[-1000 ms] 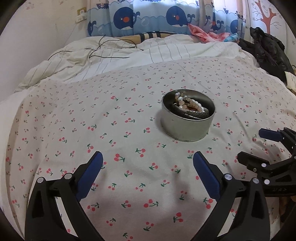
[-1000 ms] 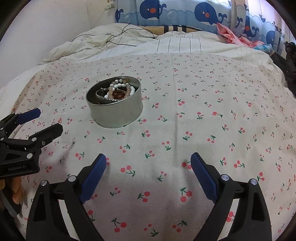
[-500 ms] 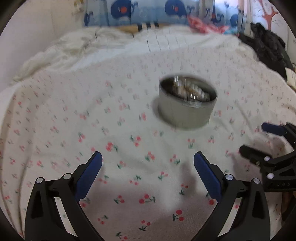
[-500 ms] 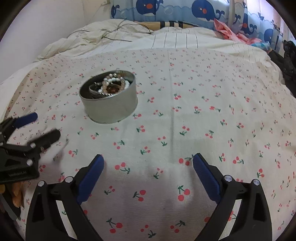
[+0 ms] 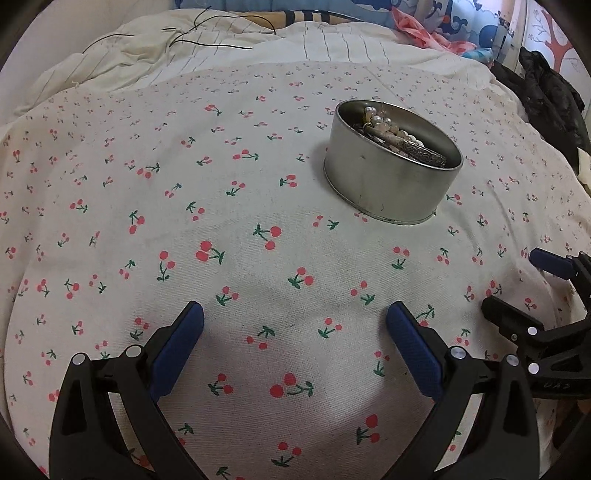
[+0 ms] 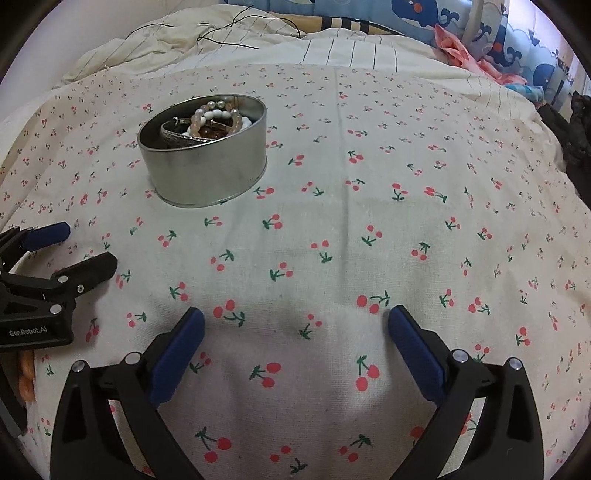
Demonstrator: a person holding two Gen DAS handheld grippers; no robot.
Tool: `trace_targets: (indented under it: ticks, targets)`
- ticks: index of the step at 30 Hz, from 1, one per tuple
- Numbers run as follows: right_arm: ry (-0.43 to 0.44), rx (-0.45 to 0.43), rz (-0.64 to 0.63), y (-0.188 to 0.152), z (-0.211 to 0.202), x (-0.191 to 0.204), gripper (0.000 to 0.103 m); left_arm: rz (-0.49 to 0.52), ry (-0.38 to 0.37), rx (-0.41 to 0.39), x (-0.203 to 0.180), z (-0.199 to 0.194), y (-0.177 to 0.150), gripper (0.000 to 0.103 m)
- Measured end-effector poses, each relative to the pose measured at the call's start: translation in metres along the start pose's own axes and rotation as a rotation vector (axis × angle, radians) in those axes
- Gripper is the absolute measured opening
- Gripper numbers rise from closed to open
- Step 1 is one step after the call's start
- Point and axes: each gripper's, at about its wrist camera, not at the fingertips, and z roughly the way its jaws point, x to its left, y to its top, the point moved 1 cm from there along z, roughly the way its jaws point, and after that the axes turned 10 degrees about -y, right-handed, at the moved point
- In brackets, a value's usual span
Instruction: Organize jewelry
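**Jewelry sits in the tin, both claws spread and empty**

Cherry-printed bedsheet (image 5: 258,177) covers the whole working surface, with a rumpled striped quilt (image 6: 258,40) and whale-patterned curtain (image 6: 424,18) at twelve o'clock and dark clothing (image 5: 546,92) piled toward two o'clock in the left wrist view.

A round metal tin (image 5: 384,184) stands upright on the sheet. From the left gripper (image 5: 294,332) it lies at about one o'clock; from the right gripper (image 6: 295,328) it lies at about eleven o'clock, so it sits between the two and ahead of both. Inside it lie a pearl bracelet (image 6: 218,110), a strand of pinkish beads (image 6: 201,118) and an engraved silver bangle (image 5: 421,153), heaped together and partly hiding one another. No jewelry shows loose on the sheet in either view.

Both claws are spread wide, with only bare sheet between their blue pads (image 5: 177,343). Neither has hold of anything. Each is well short of the tin, and each shows at the edge of the other's view.

As for the step in hand, the scene fits two readings. The pieces may have been gathered into the tin, which would leave the tidying done. Or the tin may be a jumbled heap waiting to be sorted out. The pictures do not settle which.

Any pick from the tin would call for care: the strands are tangled and slippery, the wall is steep, and the soft bedding could let the tin tip under a sideways push.
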Motion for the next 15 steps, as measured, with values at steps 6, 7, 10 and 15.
trace_targets:
  ticks: [6, 7, 10, 15]
  targets:
    - [-0.032, -0.019, -0.043, 0.000, -0.001, 0.004, 0.096, 0.005, 0.010, 0.009, -0.001, 0.002, 0.001, 0.096]
    - [-0.041, -0.025, -0.052, 0.000, -0.002, 0.006, 0.096, 0.007, 0.013, 0.011, -0.002, 0.002, 0.001, 0.096]
    - [-0.081, -0.065, -0.113, -0.002, -0.006, 0.014, 0.096, 0.011, 0.023, 0.012, -0.003, 0.003, 0.002, 0.096]
    - [-0.060, -0.067, -0.093, -0.006, -0.008, 0.013, 0.096, 0.005, 0.037, 0.010, -0.005, 0.003, 0.002, 0.096]
